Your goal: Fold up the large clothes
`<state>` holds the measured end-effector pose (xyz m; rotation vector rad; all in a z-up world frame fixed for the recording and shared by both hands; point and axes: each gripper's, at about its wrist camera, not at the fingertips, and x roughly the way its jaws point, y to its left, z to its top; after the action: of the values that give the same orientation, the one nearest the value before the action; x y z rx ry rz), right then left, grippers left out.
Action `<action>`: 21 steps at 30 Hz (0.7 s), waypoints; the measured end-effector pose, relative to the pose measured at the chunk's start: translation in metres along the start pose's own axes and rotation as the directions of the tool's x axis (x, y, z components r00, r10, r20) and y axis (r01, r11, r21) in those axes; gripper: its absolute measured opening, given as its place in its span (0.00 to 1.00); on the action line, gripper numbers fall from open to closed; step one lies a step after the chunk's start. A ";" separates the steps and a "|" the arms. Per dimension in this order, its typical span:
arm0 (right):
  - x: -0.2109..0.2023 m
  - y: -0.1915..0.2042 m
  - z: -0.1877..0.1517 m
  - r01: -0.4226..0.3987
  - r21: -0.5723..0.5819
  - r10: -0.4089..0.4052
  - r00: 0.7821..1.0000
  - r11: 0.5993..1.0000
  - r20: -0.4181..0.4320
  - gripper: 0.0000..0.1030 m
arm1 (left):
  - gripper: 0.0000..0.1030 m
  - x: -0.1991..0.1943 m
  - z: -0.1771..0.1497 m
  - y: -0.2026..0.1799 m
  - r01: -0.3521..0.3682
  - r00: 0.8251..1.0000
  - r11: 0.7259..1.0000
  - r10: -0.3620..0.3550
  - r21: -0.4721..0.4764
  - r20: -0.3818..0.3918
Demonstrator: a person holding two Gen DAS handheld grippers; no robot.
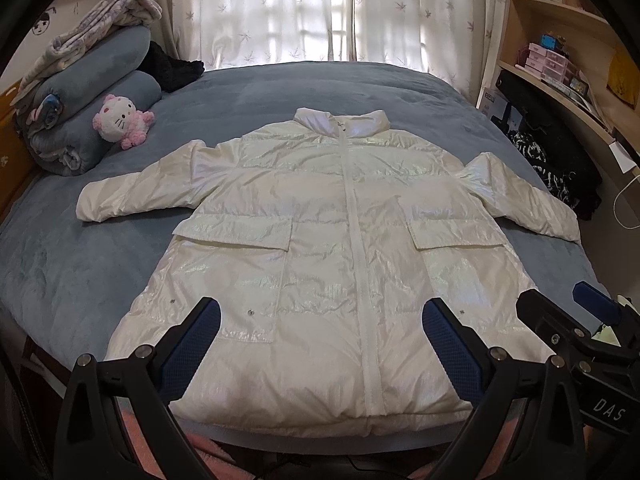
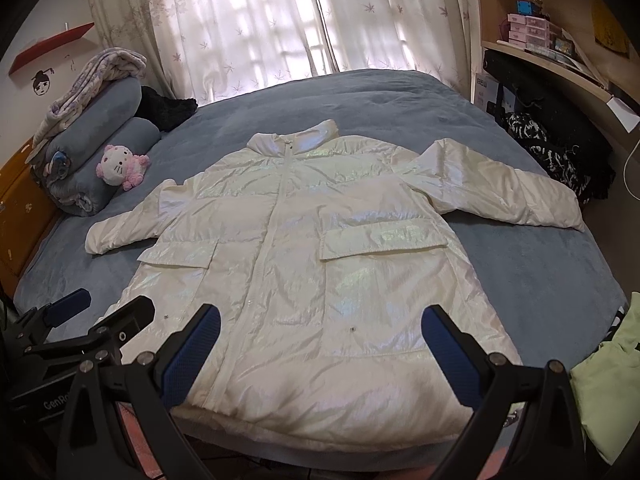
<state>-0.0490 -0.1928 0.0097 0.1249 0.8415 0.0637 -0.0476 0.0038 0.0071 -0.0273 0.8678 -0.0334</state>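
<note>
A shiny white puffer jacket (image 1: 320, 240) lies flat, front up and zipped, on the blue bed (image 1: 280, 88), with collar far and hem near. Both sleeves are spread out to the sides. It also shows in the right wrist view (image 2: 320, 248). My left gripper (image 1: 324, 320) is open and empty, held above the hem. My right gripper (image 2: 320, 328) is open and empty, above the hem too. The right gripper shows at the right edge of the left wrist view (image 1: 568, 304), and the left gripper at the left edge of the right wrist view (image 2: 104, 308).
Rolled blue bedding (image 1: 92, 112) with a pink plush cat (image 1: 120, 120) and a black item (image 1: 168, 64) lie at the bed's far left. Shelves (image 1: 560, 40) and dark bags (image 1: 552, 152) stand on the right. A light green cloth (image 2: 608, 384) is near right. Curtains (image 1: 320, 12) hang behind.
</note>
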 end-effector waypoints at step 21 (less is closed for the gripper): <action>-0.015 -0.003 -0.006 -0.002 -0.002 0.002 0.999 1.000 0.036 0.98 | 0.97 -0.012 -0.003 -0.003 0.057 0.998 0.998 -0.057 0.013 0.018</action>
<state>-0.0635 -0.1973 0.0162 0.1250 0.8055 0.0639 -0.0573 0.0009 0.0147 -0.0404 0.8485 -0.0922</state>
